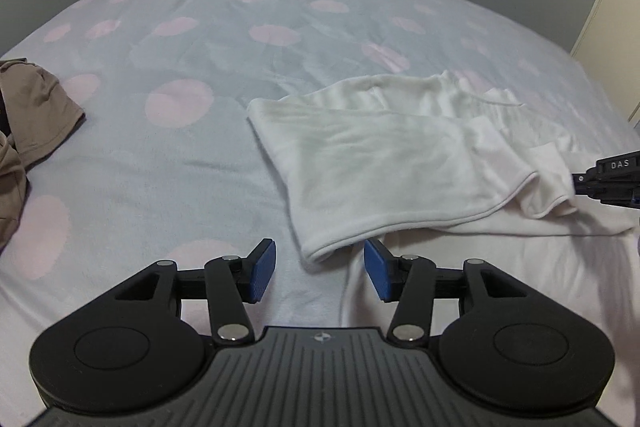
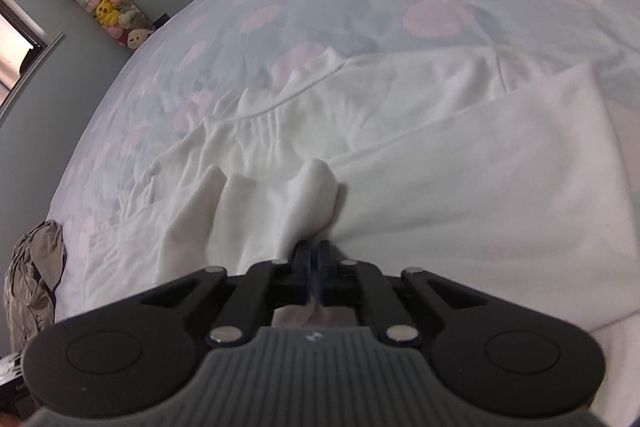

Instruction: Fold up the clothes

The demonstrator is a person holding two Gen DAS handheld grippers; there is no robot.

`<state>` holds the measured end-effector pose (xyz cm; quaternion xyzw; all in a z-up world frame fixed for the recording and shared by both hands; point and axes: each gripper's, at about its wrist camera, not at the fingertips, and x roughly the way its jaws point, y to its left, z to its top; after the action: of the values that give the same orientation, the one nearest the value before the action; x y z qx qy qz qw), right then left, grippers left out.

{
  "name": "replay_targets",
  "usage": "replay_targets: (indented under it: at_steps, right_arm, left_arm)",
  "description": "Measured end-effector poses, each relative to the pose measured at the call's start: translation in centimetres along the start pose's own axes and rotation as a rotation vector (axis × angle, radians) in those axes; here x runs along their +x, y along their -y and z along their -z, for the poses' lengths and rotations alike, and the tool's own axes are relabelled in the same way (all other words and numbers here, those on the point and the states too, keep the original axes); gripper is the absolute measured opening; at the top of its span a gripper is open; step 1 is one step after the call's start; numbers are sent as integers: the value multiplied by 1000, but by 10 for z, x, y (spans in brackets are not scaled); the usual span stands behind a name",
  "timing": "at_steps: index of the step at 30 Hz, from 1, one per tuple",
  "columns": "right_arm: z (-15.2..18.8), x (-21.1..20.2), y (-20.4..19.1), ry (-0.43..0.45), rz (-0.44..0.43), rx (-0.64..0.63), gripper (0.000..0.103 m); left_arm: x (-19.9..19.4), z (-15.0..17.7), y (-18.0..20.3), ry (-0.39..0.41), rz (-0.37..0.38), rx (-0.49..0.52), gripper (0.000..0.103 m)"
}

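Your right gripper (image 2: 313, 259) is pinched tight on a bunched edge of the white garment (image 1: 380, 163), anchoring it on the bed (image 1: 168, 155); your left gripper (image 1: 320, 271) gapes wide just before the near folded corner, probably ready to take it.

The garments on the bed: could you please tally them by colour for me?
White: 1, the white garment, pinched at one edge by the right hand-held gripper
Brown: 1, the brown garment, crumpled at the bed's edge
Total: 2
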<state>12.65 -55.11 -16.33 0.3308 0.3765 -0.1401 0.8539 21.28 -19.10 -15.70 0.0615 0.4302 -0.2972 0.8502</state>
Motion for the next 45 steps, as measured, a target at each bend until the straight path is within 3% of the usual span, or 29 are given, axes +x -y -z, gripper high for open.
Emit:
replay_targets:
  at_steps: [7, 11, 15, 17, 21, 22, 23, 31, 38, 45]
  right_arm:
    - [-17, -46, -29, 120, -3, -109, 0]
    - [-25, -50, -33, 114, 32, -138, 1]
    - [-20, -39, -17, 61, 72, -101, 15]
    - [-13, -30, -11, 34, 83, -86, 26]
    - [-4, -9, -5, -5, 80, -63, 24]
    - [-3, -6, -5, -9, 78, -62, 12]
    - [-1, -3, -6, -12, 76, -61, 7]
    - [-21, -49, -49, 152, -12, -128, 6]
    - [-62, -108, -109, 342, -125, -225, 6]
    - [-91, -133, -152, 397, -205, -302, 6]
  left_arm:
    - [-10, 3, 12, 28, 84, 17, 47]
    - [-9, 6, 20, 22, 92, 32, 47]
    - [-8, 9, 23, 7, 103, 35, 47]
    - [-7, 9, 24, 1, 100, 41, 47]
    - [-6, 7, 24, -2, 106, 41, 47]
    - [-5, 7, 24, -2, 111, 42, 47]
    - [-5, 7, 25, 0, 121, 44, 47]
    - [13, 7, 52, 22, 214, 89, 46]
    - [23, 9, 63, 87, 173, 83, 46]
    - [19, 15, 65, 145, 227, 63, 45]
